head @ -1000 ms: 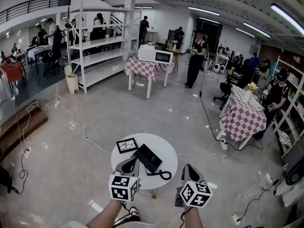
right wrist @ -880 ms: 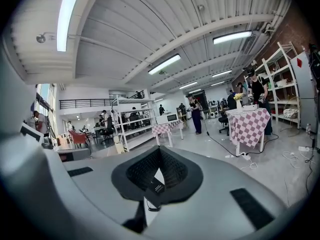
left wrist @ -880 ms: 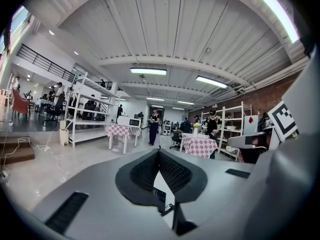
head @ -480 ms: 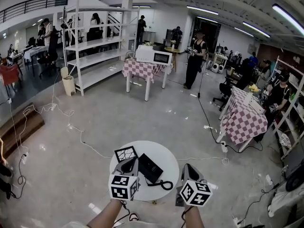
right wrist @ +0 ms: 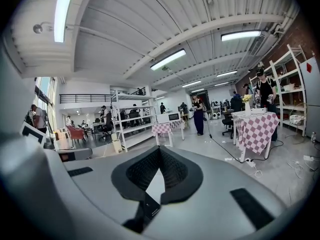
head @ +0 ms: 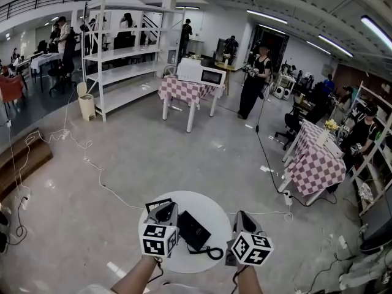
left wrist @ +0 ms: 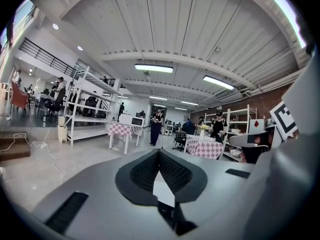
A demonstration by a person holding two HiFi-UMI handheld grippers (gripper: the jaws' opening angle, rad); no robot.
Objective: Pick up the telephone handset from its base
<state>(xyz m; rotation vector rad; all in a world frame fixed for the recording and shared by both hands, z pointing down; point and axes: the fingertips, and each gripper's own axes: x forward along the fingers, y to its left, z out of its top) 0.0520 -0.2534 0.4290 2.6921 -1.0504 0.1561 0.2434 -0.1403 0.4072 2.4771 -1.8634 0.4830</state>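
Observation:
A black telephone [head: 193, 228] with its handset on the base lies on a small round white table [head: 211, 208]. Its coiled cord [head: 212, 252] trails toward the near edge. My left gripper [head: 163, 209] is over the table's left part, just left of the telephone, shut with nothing in it. To the right of the telephone, my right gripper [head: 241, 217] is at the table's right edge, also shut and empty. In the left gripper view the left gripper [left wrist: 159, 152] has its jaws meeting at the tips. The right gripper [right wrist: 159, 149] looks the same in its own view.
A black-framed card [head: 153, 203] lies on the table behind the left gripper. White cables [head: 92, 164] run over the floor. A metal shelving rack [head: 116, 60], checked-cloth tables [head: 187, 89] [head: 315, 167] and several people stand farther off.
The table and telephone have slid lower and nearer in the head view as I walk up. Both grippers now reach over the table's sides and stay shut.

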